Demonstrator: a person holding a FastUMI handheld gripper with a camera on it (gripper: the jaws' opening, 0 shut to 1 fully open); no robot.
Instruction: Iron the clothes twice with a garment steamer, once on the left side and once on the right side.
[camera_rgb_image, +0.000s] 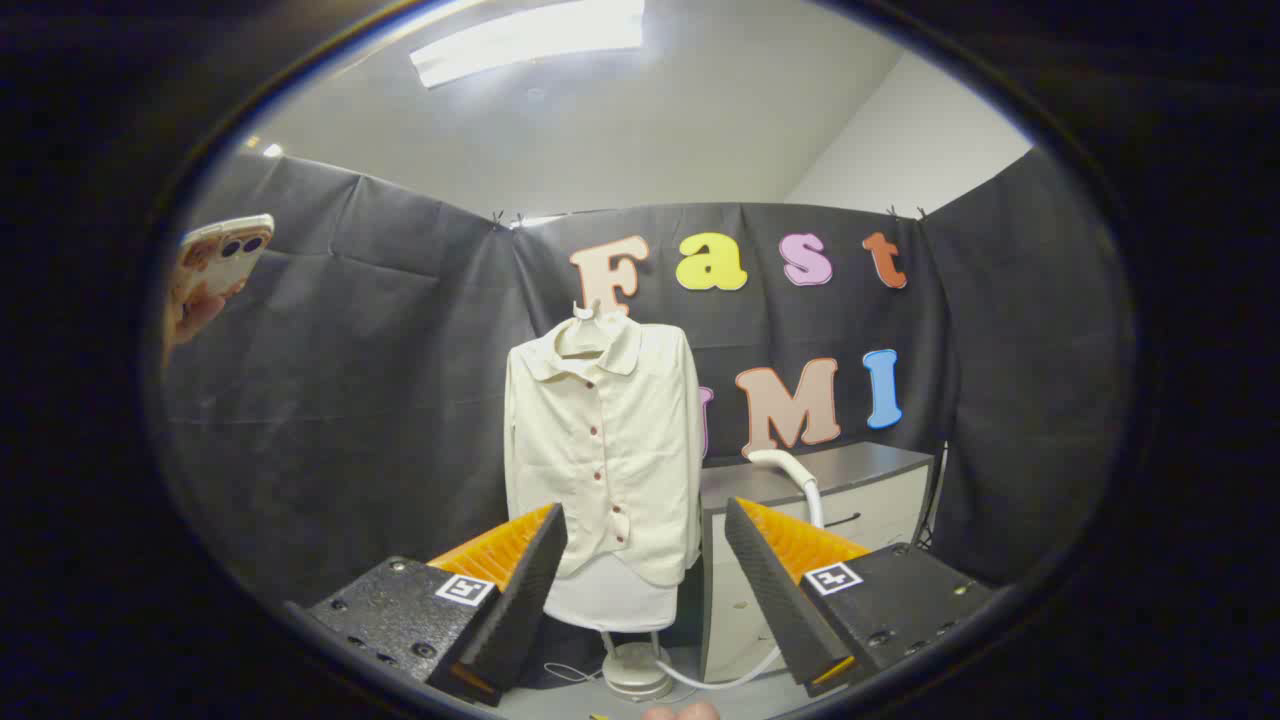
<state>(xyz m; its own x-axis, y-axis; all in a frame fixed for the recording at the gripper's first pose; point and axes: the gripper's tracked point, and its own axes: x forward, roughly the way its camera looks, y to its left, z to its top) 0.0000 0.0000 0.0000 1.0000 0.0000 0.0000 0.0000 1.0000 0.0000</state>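
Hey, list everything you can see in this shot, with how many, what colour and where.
shirt: one, cream with dark buttons, on a hanger, beyond the fingers
white skirt: one, below the shirt's hem
stand base: one, round, pale, on the floor under the clothes
steamer hose: one, white, curving up beside the cabinet, another stretch on the floor by the stand base
cabinet: one, dark top, pale front, right of the shirt
phone: one, patterned case, held in a hand, far left
ceiling light: one, white, overhead
gripper: one, fingers open, holding nothing, shirt seen between them
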